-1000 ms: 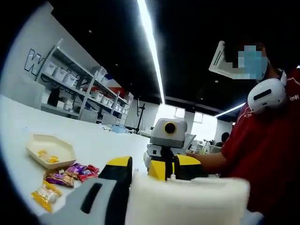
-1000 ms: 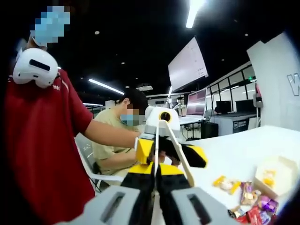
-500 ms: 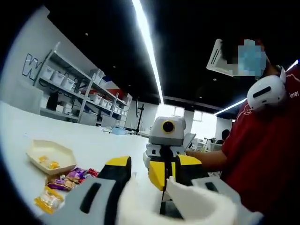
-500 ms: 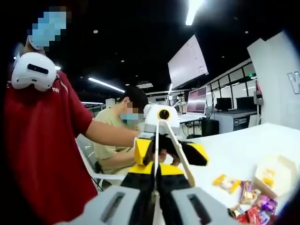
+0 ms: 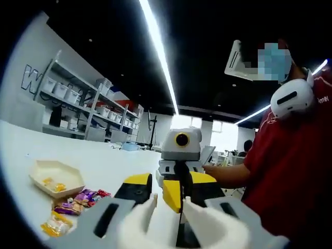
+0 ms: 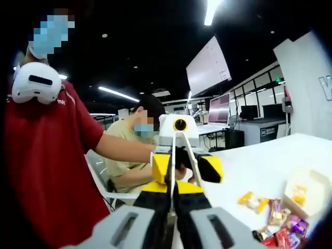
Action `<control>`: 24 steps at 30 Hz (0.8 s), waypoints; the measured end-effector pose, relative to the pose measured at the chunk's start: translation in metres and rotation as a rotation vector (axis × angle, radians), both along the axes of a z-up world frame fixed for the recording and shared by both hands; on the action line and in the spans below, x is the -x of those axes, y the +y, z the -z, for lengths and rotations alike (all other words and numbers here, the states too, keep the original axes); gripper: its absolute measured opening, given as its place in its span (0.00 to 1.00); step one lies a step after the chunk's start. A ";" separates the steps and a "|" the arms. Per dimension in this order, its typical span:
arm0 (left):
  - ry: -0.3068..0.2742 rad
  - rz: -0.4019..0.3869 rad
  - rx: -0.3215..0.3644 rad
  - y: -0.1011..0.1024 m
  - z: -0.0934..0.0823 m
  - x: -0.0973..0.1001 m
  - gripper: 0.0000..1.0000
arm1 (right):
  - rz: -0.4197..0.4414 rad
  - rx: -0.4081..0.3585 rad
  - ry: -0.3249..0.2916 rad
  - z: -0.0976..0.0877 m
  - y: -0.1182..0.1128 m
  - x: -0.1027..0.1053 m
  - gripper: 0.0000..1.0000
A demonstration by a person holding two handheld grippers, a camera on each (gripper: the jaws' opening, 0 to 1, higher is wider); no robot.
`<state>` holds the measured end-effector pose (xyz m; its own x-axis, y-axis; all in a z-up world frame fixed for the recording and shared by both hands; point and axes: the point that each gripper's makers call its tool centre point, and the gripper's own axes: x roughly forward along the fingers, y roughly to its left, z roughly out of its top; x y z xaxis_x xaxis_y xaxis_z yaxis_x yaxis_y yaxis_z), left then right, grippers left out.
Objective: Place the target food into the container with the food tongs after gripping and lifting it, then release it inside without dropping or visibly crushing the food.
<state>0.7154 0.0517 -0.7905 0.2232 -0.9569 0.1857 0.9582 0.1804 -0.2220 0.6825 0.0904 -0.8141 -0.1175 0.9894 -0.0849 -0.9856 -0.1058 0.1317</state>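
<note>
Both grippers are held up off the white desk (image 5: pixel 98 161), facing each other.

In the left gripper view, the left gripper (image 5: pixel 168 215) has its jaws parted, with a white foam-like mass at their base; what that mass is I cannot tell. The right gripper (image 5: pixel 179 179) stands opposite, held by a person in a red shirt (image 5: pixel 295 171).

In the right gripper view, the right gripper (image 6: pixel 173 194) has its jaws pressed together around the handle end of the tongs (image 6: pixel 182 153), a pale two-armed piece that rises upward between them. The tongs' arms are slightly spread and carry nothing. The left gripper (image 6: pixel 187 155) shows just beyond them.

The container (image 5: pixel 56 176), a shallow cream hexagonal tray, sits on the desk and holds a few small yellow pieces. Just beside it lies a cluster of wrapped snacks (image 5: pixel 80 199) in purple and red. A yellow packet (image 5: pixel 56 224) lies a little apart from that cluster, on the side away from the container. All the food rests on the desk, well apart from both grippers.

A second person (image 6: pixel 136 145) sits behind, in a yellowish shirt.
</note>
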 end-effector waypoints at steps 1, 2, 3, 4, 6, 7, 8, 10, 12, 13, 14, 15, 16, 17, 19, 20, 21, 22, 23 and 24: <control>0.017 -0.002 0.011 0.001 -0.001 -0.001 0.25 | 0.007 -0.013 0.008 -0.002 0.000 -0.001 0.00; 0.029 -0.007 0.024 0.002 -0.003 -0.003 0.25 | 0.020 -0.027 0.012 -0.005 0.000 -0.003 0.00; 0.022 -0.021 0.038 0.005 -0.005 -0.005 0.25 | 0.035 -0.041 0.016 -0.008 -0.001 -0.006 0.00; 0.015 -0.033 0.038 0.007 -0.006 -0.007 0.25 | 0.053 -0.056 0.017 -0.010 -0.004 -0.009 0.00; 0.012 -0.052 0.029 0.011 -0.005 -0.010 0.25 | 0.078 -0.064 0.031 -0.011 -0.012 -0.015 0.00; 0.018 -0.068 0.008 0.014 -0.002 -0.013 0.25 | 0.101 -0.078 0.040 -0.013 -0.016 -0.019 0.00; 0.026 -0.077 -0.003 0.017 0.001 -0.015 0.25 | 0.144 -0.095 0.044 -0.014 -0.023 -0.026 0.00; 0.046 -0.116 -0.016 0.024 0.006 -0.022 0.26 | 0.203 -0.100 0.044 -0.013 -0.034 -0.035 0.00; 0.099 -0.146 -0.004 0.031 0.010 -0.027 0.26 | 0.280 -0.083 0.035 -0.005 -0.048 -0.046 0.00; 0.104 -0.153 -0.006 0.032 0.012 -0.028 0.26 | 0.313 -0.068 0.031 0.000 -0.054 -0.050 0.00; 0.109 -0.171 -0.010 0.035 0.014 -0.031 0.26 | 0.332 -0.057 0.032 0.005 -0.058 -0.052 0.00; 0.113 -0.204 -0.033 0.038 0.020 -0.036 0.26 | 0.361 -0.050 0.046 0.011 -0.066 -0.053 0.00; 0.112 -0.214 -0.039 0.039 0.022 -0.037 0.26 | 0.375 -0.051 0.051 0.014 -0.069 -0.053 0.00; 0.121 -0.232 -0.052 0.040 0.026 -0.039 0.25 | 0.394 -0.061 0.054 0.017 -0.075 -0.052 0.00; 0.147 -0.292 -0.089 0.047 0.038 -0.050 0.25 | 0.443 -0.045 0.063 0.026 -0.085 -0.054 0.00; 0.160 -0.316 -0.103 0.051 0.043 -0.056 0.25 | 0.473 -0.035 0.064 0.032 -0.089 -0.054 0.00; 0.165 -0.348 -0.108 0.055 0.046 -0.061 0.25 | 0.477 -0.034 0.067 0.034 -0.091 -0.053 0.00; 0.177 -0.379 -0.108 0.061 0.050 -0.067 0.25 | 0.489 -0.033 0.073 0.038 -0.094 -0.053 0.00; 0.175 -0.407 -0.114 0.067 0.053 -0.073 0.25 | 0.516 -0.032 0.078 0.042 -0.098 -0.054 0.00; 0.166 -0.427 -0.121 0.071 0.055 -0.077 0.25 | 0.530 -0.032 0.080 0.044 -0.100 -0.055 0.00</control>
<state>0.7921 0.1225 -0.8453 0.6184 -0.7858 0.0068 0.7461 0.5844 -0.3190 0.7374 -0.0099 -0.8582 0.3942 0.9167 -0.0647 -0.8920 0.3987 0.2132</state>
